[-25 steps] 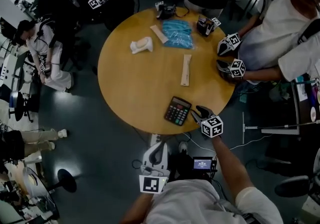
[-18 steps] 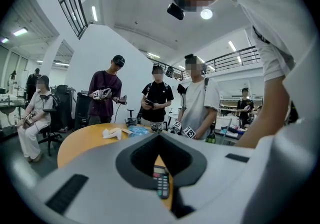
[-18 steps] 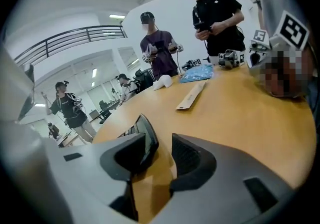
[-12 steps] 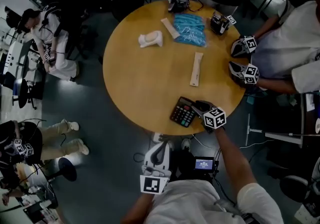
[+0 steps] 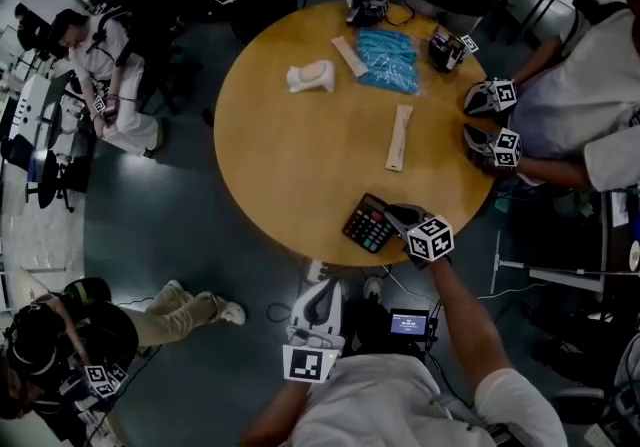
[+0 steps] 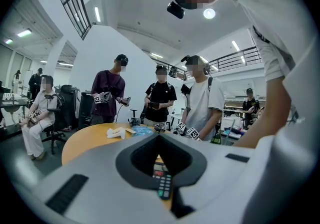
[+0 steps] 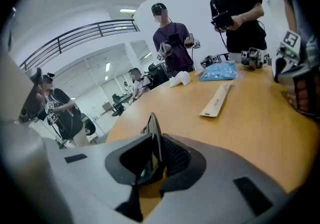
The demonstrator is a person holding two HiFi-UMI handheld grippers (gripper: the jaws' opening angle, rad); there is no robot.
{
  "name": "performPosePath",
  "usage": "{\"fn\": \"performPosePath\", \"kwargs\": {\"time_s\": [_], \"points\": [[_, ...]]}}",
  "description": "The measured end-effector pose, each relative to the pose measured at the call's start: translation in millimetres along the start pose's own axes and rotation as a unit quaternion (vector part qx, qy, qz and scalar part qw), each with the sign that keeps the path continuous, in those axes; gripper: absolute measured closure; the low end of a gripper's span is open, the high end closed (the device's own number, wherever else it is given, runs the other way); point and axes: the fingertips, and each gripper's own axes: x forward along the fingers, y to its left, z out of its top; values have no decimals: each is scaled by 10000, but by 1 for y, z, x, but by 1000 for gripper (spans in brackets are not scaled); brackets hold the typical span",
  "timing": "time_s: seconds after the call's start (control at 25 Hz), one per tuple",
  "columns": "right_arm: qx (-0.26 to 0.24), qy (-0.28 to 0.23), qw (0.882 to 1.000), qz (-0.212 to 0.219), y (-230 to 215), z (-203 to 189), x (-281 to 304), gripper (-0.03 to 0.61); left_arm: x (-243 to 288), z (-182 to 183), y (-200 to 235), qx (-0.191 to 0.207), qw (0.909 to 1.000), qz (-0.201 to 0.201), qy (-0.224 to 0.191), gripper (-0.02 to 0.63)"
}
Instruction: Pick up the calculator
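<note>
Head view: a round wooden table (image 5: 290,165) carries a black rectangular calculator (image 5: 368,225) with rows of keys, lying close to the table's near edge. The right gripper (image 5: 396,219) reaches in from that edge and meets the calculator's right side, its marker cube just behind over the rim. The left gripper (image 5: 317,293), white-bodied, is held off the table, below the near edge and apart from the calculator. Further up the table lie a long pale flat strip (image 5: 399,137), a blue plastic packet (image 5: 388,60) and a small white moulded object (image 5: 310,76), all well apart from the calculator. Left gripper view: the left gripper (image 6: 160,138) has its two jaws drawn together at the tips, with nothing clamped between them; the calculator (image 6: 162,182) shows only through the dark opening behind them, lying on the table (image 6: 85,140). Right gripper view: the right gripper (image 7: 156,140) has its jaws closed onto the calculator (image 7: 153,128), which is seen edge-on as a thin dark slab pinched between them. Whether the calculator is clear of the table (image 7: 250,118) cannot be determined. The pale strip (image 7: 216,100) lies beyond on the tabletop, well apart from the jaws.
</note>
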Motion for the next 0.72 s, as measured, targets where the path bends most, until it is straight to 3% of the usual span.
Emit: {"fn": "performPosePath", "kwargs": {"time_s": [0.16,0.36,0.72], "points": [[-496,-154,9974,-508,22,13,-20,523,-3,2,0,-19,9999,9,-136,607],[-1155,-192,9837,-1365,40,21,-43,526,-9,9,2,50,9991,20,-426,607],[-956,-808,9561,-2648,96,44,-144,526,-19,21,5,232,9981,118,-567,607]]}}
